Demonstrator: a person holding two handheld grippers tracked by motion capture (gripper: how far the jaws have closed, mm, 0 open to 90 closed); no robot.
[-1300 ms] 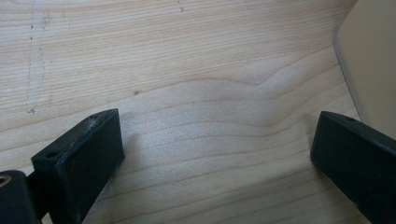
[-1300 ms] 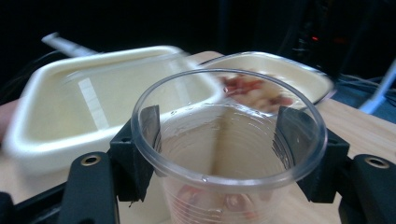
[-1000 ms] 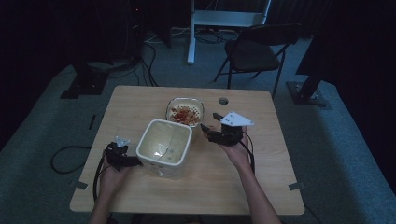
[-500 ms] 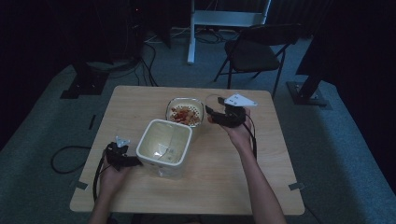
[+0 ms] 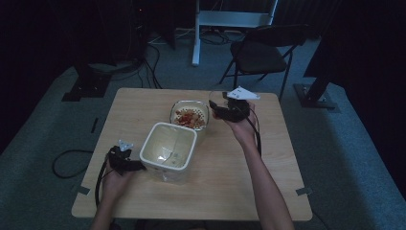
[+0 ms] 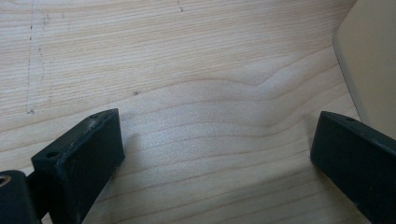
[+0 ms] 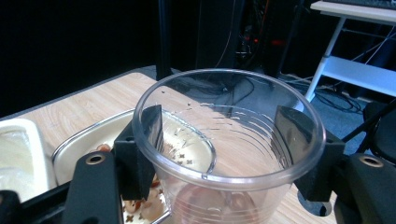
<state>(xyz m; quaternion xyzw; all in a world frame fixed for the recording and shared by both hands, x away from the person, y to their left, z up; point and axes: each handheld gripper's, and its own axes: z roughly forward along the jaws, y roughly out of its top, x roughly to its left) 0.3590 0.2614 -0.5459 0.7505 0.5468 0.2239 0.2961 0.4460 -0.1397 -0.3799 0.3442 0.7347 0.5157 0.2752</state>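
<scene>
High view: dim light makes the clear cup [image 5: 216,99] hard to pick out in the right gripper [image 5: 225,109], at the 2 o'clock side of the steel tray [image 5: 190,116] holding reddish bits. The white tub [image 5: 168,150] looks nearly empty; the left gripper [image 5: 125,162] sits at its 9 o'clock.

Left gripper view: fingers [image 6: 77,161] spread wide over bare desk [image 6: 187,84], tub wall cut off at 3 o'clock.

Right gripper view: fingers [image 7: 138,154] clamped on the cup [image 7: 224,154], held above the tray [image 7: 84,140].
</scene>
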